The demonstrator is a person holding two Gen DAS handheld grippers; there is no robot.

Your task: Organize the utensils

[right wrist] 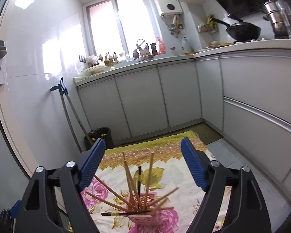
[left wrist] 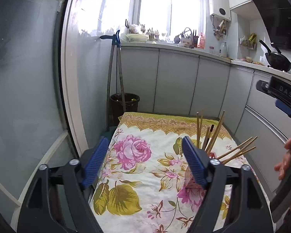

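Both my left gripper (left wrist: 145,161) and right gripper (right wrist: 142,163) stood wide, empty; wooden chopsticks (right wrist: 130,176) filled the pink slotted holder (right wrist: 143,220), one black chopstick (right wrist: 124,213) lying across its rim, probably needing tipping in.

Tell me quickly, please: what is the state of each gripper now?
Left gripper: open, holding nothing.
Right gripper: open, holding nothing; the chopsticks stand in the holder below it.
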